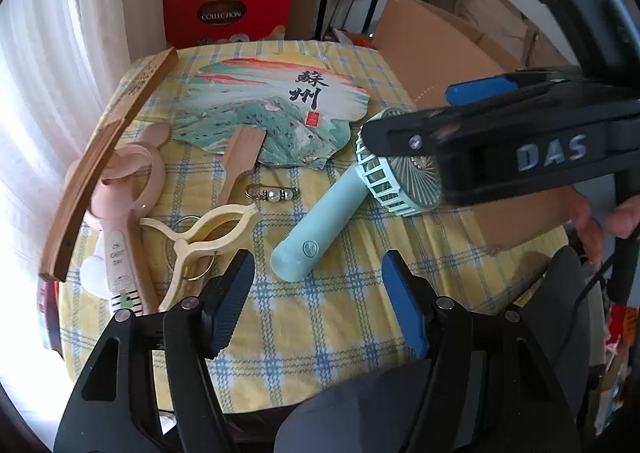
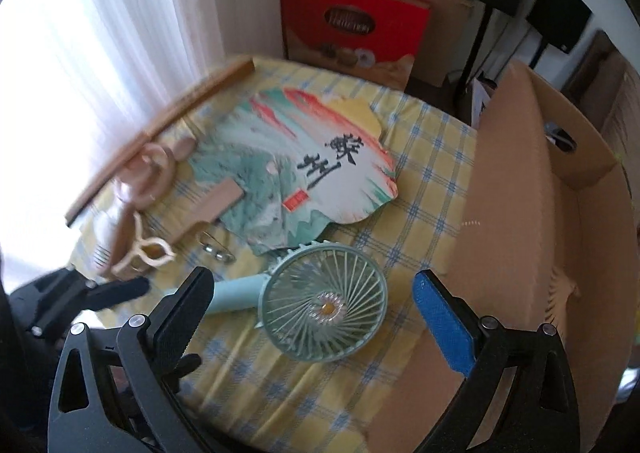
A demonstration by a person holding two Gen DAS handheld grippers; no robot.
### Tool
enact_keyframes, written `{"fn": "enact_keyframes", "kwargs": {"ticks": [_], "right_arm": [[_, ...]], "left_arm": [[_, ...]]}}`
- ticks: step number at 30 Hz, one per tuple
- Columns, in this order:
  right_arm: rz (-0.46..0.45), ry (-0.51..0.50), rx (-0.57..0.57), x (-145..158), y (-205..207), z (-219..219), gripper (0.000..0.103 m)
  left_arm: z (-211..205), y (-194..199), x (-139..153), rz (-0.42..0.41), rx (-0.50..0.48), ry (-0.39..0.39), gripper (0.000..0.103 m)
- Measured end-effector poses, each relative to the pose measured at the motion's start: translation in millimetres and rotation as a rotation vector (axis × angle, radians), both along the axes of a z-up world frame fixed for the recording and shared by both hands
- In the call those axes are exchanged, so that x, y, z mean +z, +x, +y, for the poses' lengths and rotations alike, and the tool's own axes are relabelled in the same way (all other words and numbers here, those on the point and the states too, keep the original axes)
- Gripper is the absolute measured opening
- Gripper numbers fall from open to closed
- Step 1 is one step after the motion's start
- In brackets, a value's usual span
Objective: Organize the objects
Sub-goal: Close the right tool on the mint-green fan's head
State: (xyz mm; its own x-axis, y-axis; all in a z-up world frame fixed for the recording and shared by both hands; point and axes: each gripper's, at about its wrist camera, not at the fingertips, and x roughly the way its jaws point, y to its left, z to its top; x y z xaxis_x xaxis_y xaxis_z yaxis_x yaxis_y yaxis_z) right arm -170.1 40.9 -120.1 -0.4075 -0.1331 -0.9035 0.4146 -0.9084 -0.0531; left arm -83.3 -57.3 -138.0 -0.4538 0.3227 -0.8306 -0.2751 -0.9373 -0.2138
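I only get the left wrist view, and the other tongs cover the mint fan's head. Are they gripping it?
Observer: No. The right wrist view shows the right tongs open, with the fan's head between the fingers and a gap on each side.
Operator: Is the whole head visible there?
Observer: Yes. The full round grille shows, lying flat on the checked cloth, with a daisy-like centre piece.
Operator: Where is the cardboard box relative to it?
Observer: The cardboard box stands just beside the head, open at the top, with its near wall facing the fan.
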Motion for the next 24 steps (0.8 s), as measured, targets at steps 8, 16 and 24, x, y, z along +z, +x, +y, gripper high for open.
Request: {"fn": "enact_keyframes", "kwargs": {"ticks": [8, 16, 24], "right_arm": [[-0.042, 0.158, 0.032, -18, -12, -10, 0.103], [-0.157, 0.178, 0.052, -40, -20, -13, 0.103], [-0.195, 0.067, -0.01, -36, -28, 5, 0.086]], "left_arm": [[-3, -9, -7, -0.027, 0.012, 0.029, 0.062], [2, -11, -13, -0.05, 0.006, 0.028, 0.046], [-4, -18, -21, -0.07, 0.035, 0.042, 0.032]]}}
